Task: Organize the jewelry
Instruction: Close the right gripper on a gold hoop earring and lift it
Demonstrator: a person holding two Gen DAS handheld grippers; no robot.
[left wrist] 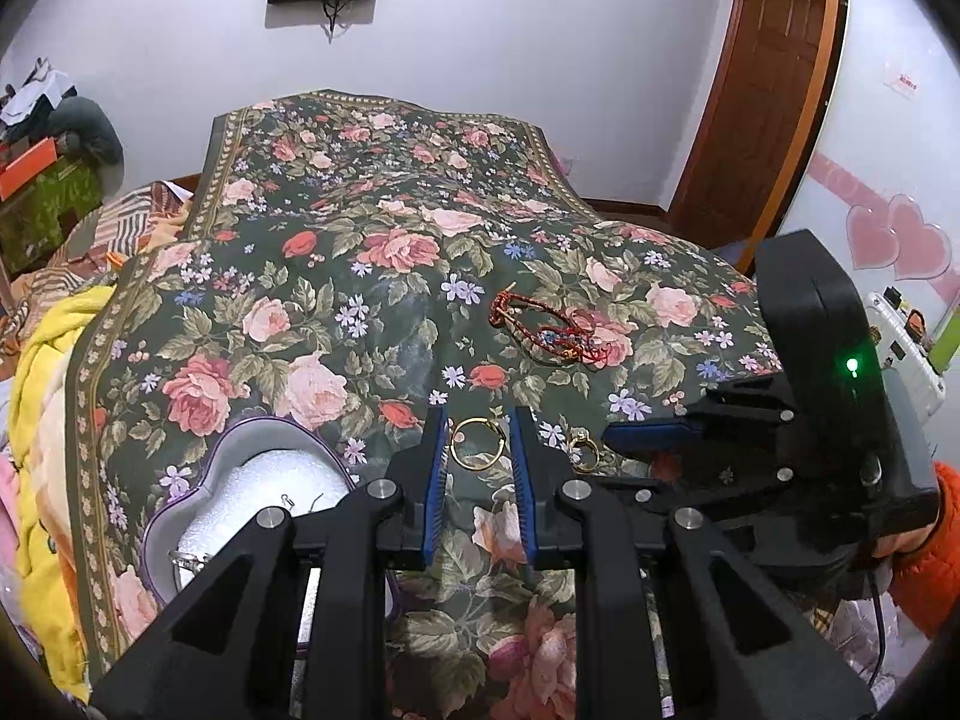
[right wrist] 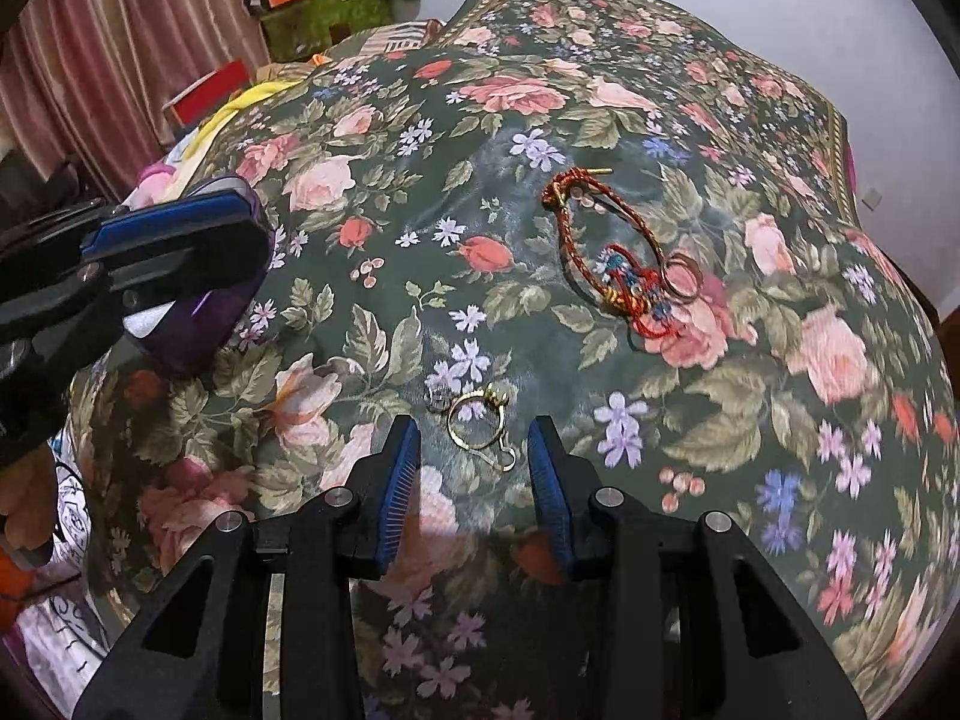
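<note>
On the floral cloth (right wrist: 690, 90), just ahead of the right gripper (right wrist: 474, 468), lies a gold ring (right wrist: 477, 423) with a small hook-like loop at its near side and a stud on its far side. The jaws stand part-way apart with nothing between the pads; the ring sits in line with the gap, apparently the piece to be taken next. A tiny pale piece rests just left of it — too small to name.

From the left wrist view a gold hoop (left wrist: 477, 444) shows between the left gripper (left wrist: 480, 462) fingers, but it lies on the cloth beyond them, not pinched; these jaws are narrower, also empty. A second gold ring (left wrist: 585, 450) sits just right of that, near the right gripper's blue pad. Whether hoop and ring match what the right camera sees I cannot settle.

Further out, well apart from the rings, a red braided bracelet (right wrist: 606, 240) lies with beads and two thin metal rings touching its end.

At the left, a purple heart-shaped box (left wrist: 198, 480) stands open with white foam inside — likely where the pieces go, kept beside the left hand for that. Something silvery rests at its near rim, half hidden behind the gripper. In the right view the box is mostly covered by the left gripper. An orange sleeve (left wrist: 924, 546) shows at the edge.
</note>
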